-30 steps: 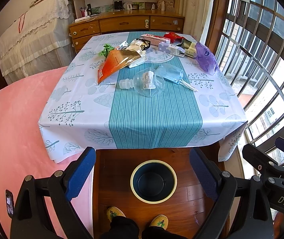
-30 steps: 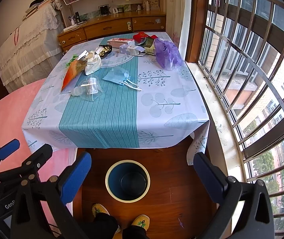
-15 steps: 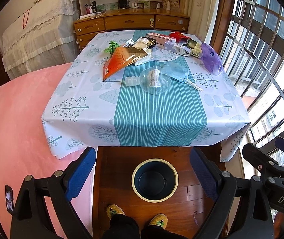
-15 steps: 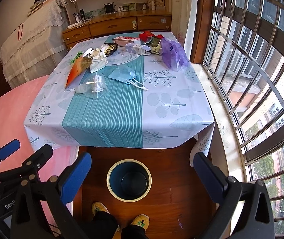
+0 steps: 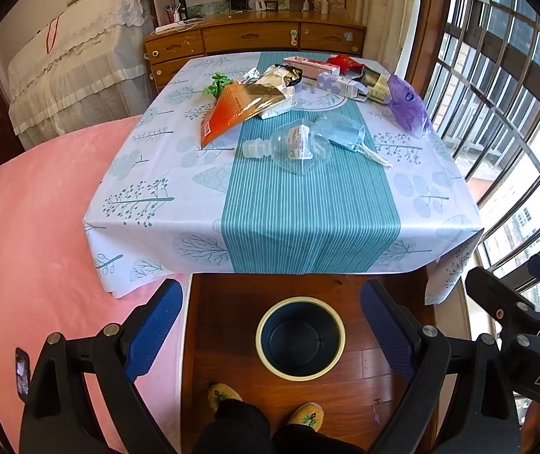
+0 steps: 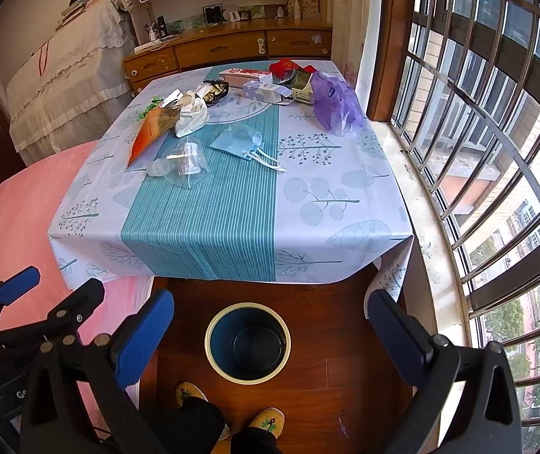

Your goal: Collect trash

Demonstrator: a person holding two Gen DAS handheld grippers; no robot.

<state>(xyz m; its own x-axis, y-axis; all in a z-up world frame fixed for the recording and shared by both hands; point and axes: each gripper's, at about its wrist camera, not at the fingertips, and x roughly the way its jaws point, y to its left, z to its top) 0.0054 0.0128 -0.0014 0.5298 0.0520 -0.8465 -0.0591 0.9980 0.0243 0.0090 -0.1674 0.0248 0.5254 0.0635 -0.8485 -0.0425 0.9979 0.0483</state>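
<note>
Trash lies on the far half of a table under a teal-striped cloth: an orange snack bag, a clear flattened bottle, a blue face mask, a purple plastic bag and several boxes. The same bottle, mask and purple bag show in the right wrist view. A dark blue bin with a cream rim stands empty on the floor in front of the table. My left gripper and right gripper both hang open above the bin, holding nothing.
A pink bed lies left of the table. A barred window runs along the right. A wooden dresser stands behind the table. A person's slippered feet rest on the wooden floor beside the bin.
Both views have tilted up and drawn slightly nearer the table; the trash and the bin have not moved. Both grippers stay open.
</note>
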